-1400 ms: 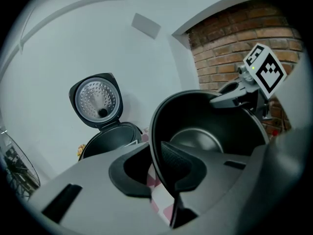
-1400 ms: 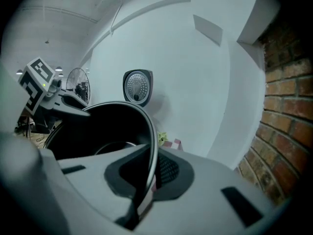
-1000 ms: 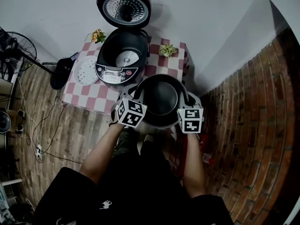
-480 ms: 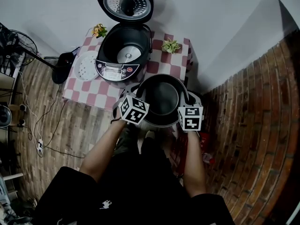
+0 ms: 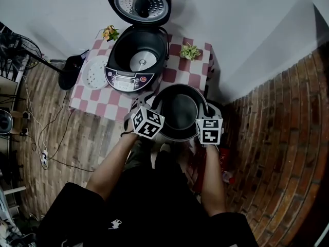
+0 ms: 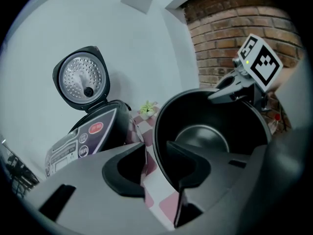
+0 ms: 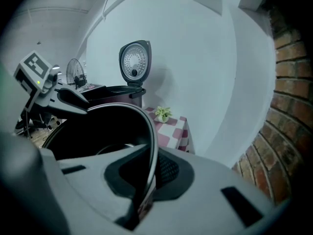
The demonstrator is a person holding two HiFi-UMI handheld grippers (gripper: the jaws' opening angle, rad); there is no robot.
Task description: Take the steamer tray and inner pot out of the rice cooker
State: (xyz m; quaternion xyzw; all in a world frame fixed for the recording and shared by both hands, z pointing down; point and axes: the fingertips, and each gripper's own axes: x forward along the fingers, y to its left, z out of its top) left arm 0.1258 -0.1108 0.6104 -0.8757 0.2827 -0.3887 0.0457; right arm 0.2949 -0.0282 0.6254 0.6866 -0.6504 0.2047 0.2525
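Note:
The black inner pot [image 5: 177, 112] is outside the rice cooker [image 5: 136, 60], low over the front right corner of the checked table [image 5: 97, 104]; I cannot tell whether it rests there. My right gripper [image 7: 151, 173] is shut on the pot's right rim [image 7: 149, 131]. At the pot's left rim is my left gripper [image 6: 155, 160]. Its jaws are opening with the pot wall [image 6: 159, 146] between them, and a gap shows at the outer pad [image 6: 124, 168]. The white steamer tray [image 5: 95, 76] lies on the cloth left of the cooker.
The cooker's lid [image 5: 141, 1] stands raised at the back. Two small potted plants [image 5: 108, 34] [image 5: 190, 51] sit at the table's rear corners. A brick wall [image 5: 288, 138] runs along the right; a fan [image 5: 20, 50] and cables stand at the left.
Both grippers and the pot have sunk toward the table's front right corner. The left gripper's jaws have come apart around the rim.

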